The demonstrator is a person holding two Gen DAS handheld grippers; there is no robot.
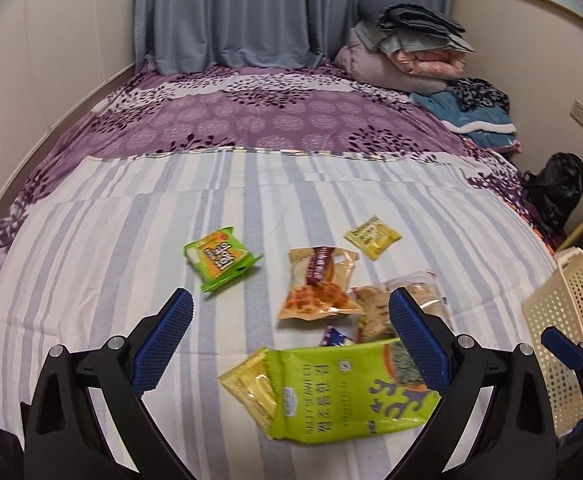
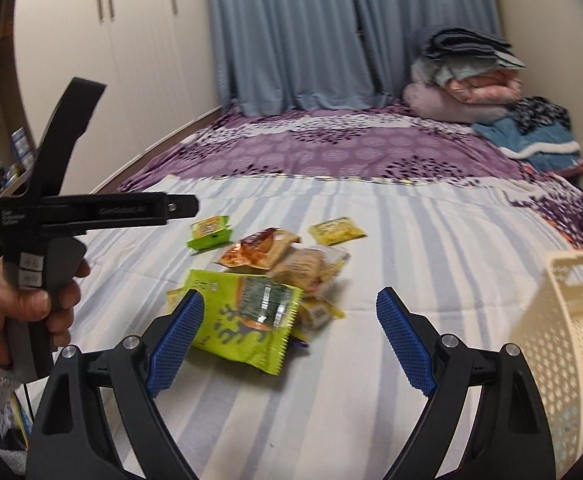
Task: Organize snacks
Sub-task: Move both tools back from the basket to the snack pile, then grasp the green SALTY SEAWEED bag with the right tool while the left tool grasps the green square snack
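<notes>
On the bed I see the cream basket far right and the green seaweed pack lying crosswise just ahead between my wide-open, empty left gripper fingers; right gripper, also open and empty, sits slightly right of it.

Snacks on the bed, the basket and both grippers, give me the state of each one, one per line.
Left gripper: open, empty.
Right gripper: open, empty.
Large green seaweed bag: sealed, lying flat.
Waffle packet: sealed, lying flat.
Small green packet: lying apart from the pile.
Yellow sachet: lying flat, apart.
Cream basket: tilted; contents not visible.
</notes>
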